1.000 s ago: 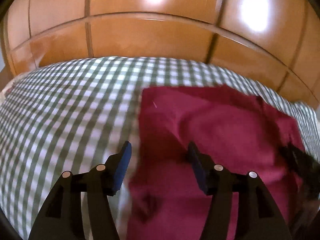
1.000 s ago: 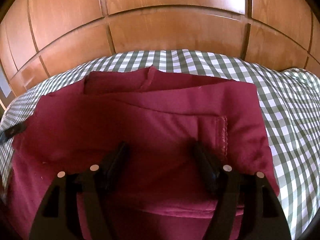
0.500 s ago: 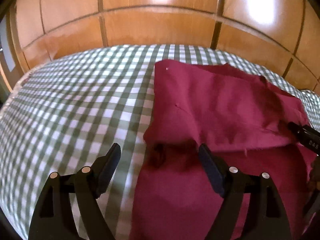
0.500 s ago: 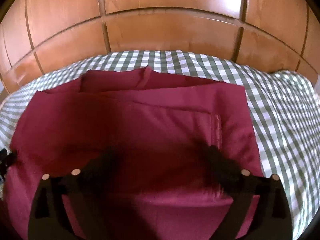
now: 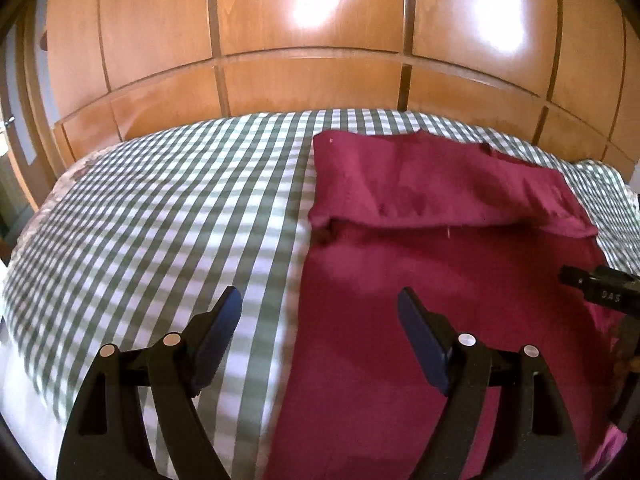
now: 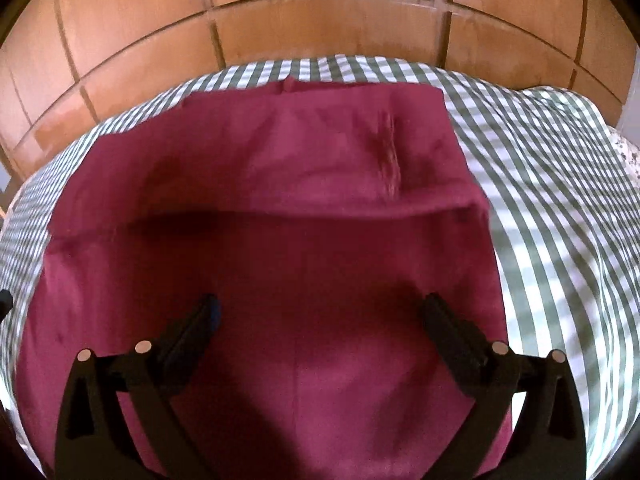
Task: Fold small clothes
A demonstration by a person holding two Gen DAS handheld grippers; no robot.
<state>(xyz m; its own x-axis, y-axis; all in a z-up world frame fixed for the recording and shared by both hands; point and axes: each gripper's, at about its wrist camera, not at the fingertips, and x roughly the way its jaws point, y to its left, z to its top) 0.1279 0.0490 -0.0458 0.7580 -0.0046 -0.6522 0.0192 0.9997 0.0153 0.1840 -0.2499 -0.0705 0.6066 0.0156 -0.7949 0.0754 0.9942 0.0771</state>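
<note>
- This is a bedroom in a home.
- A bed (image 5: 168, 216) fills the lower part of both views, covered by a green-and-white checked sheet (image 6: 560, 208) that drapes softly over its rounded edges.
- Right behind the bed stands a tall run of glossy wooden wardrobe doors (image 5: 312, 40), divided into panels by dark seams, with daylight glaring off the varnish.
- A maroon garment (image 6: 280, 240) lies spread on the sheet, partly folded over, a household laundry item.
- At the bed's far right corner, a floral-printed fabric edge (image 6: 626, 156) peeks out beneath the checked sheet.
</note>
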